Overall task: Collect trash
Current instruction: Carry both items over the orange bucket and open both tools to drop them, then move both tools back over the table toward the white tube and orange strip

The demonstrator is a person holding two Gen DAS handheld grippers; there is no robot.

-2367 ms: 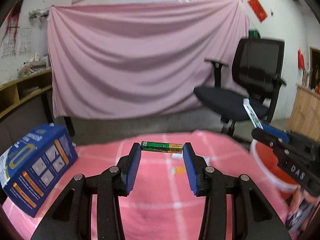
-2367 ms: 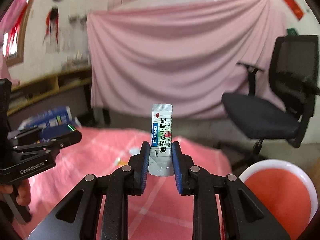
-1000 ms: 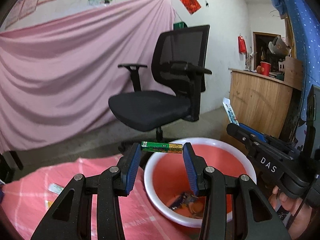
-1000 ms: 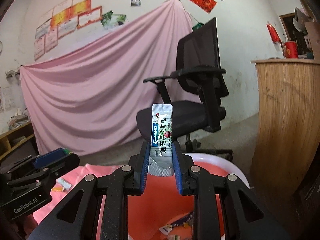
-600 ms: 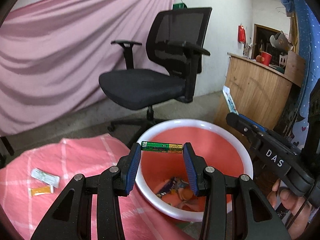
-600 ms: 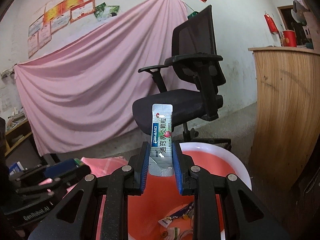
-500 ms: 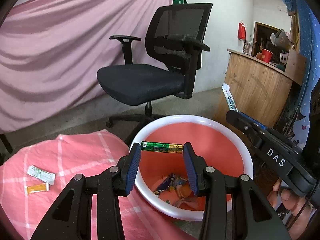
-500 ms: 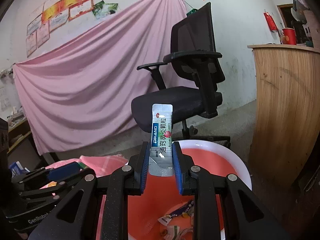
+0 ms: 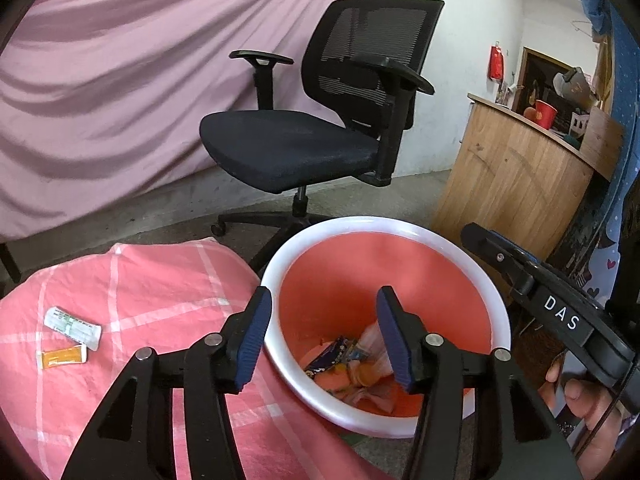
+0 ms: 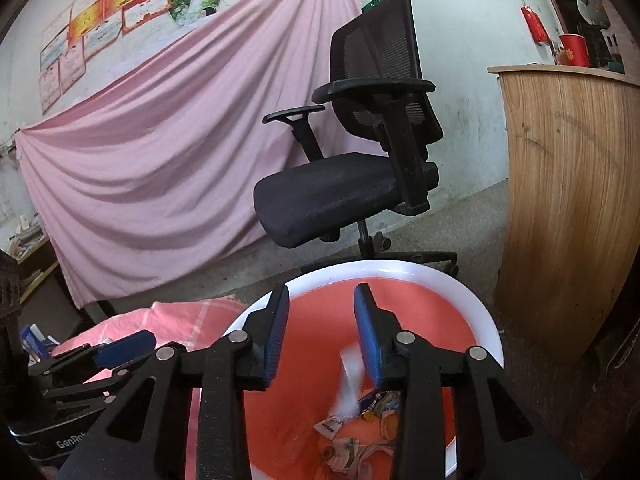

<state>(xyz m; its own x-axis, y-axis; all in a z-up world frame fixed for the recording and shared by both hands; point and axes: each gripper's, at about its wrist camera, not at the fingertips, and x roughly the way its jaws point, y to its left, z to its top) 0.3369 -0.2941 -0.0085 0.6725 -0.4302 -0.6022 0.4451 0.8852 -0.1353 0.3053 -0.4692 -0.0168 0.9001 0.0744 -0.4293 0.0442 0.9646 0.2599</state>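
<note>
A red bin with a white rim (image 9: 384, 224) stands beside the table, with wrappers and crumpled trash at its bottom. My left gripper (image 9: 322, 300) hangs over the bin's near edge. Its jaws are opening and nothing is between them. I cannot pick out the battery among the trash. My right gripper (image 10: 322, 308) is above the same bin (image 10: 400, 268), jaws opening and also bare. Just below its right pad a blurred white sachet (image 10: 348, 380) is falling into the bin.
A table under a pink checked cloth (image 9: 140, 280) lies left of the bin, with a white-green sachet (image 9: 72, 322) and an orange sachet (image 9: 62, 358) on it. Behind stand a black office chair (image 9: 288, 152) and a wooden counter (image 9: 512, 184).
Both pairs of jaws have parted. The battery is gone from the left jaws, and the sachet has left the right jaws and is dropping. The left gripper has dipped lower over the bin.
</note>
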